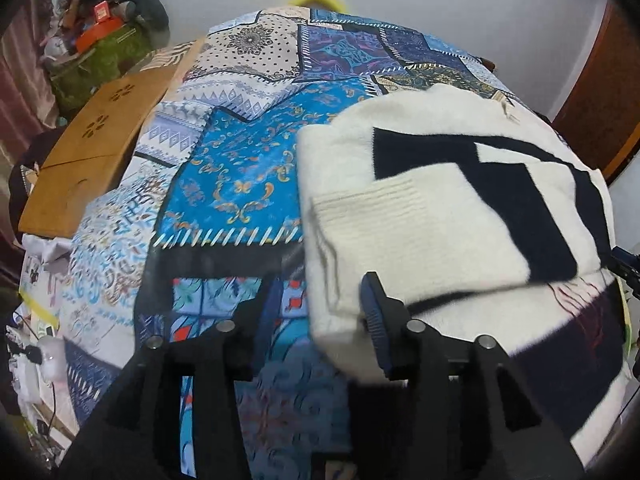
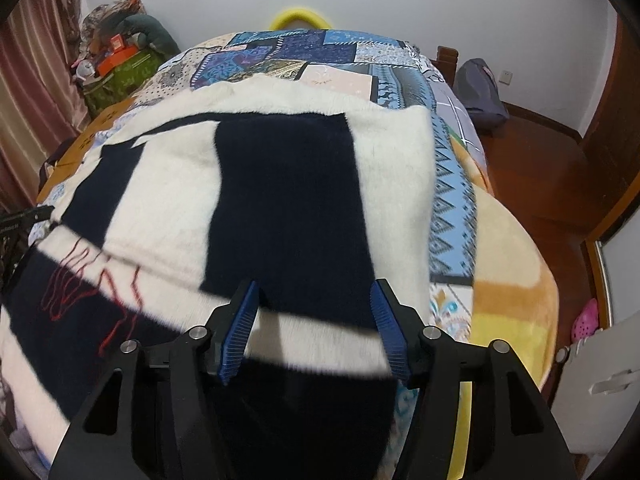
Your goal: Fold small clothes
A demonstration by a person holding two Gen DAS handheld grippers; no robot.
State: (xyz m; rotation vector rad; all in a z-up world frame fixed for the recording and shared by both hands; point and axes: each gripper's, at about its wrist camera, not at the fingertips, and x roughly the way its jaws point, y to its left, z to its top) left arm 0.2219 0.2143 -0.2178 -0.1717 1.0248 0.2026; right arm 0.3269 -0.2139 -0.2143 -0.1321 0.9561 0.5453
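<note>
A fluffy white sweater with navy blocks [image 1: 440, 208] lies on a patchwork bedspread [image 1: 240, 160], partly folded, a sleeve with a ribbed cuff [image 1: 368, 204] laid across its body. My left gripper [image 1: 320, 304] is open, its jaws astride the sweater's left lower edge. In the right wrist view the sweater [image 2: 280, 200] fills the middle, with red stitching [image 2: 92, 284] on a navy band at the left. My right gripper [image 2: 314, 312] is open just above the sweater's near navy and white edge. Neither holds cloth.
A wooden board [image 1: 92, 148] lies at the bed's left side, with a green bag and clutter [image 1: 100, 52] behind it. A yellow blanket [image 2: 512, 280] covers the bed's right edge. Wooden floor [image 2: 540, 168], a grey bag [image 2: 480, 88] and a white object [image 2: 600, 380] are at right.
</note>
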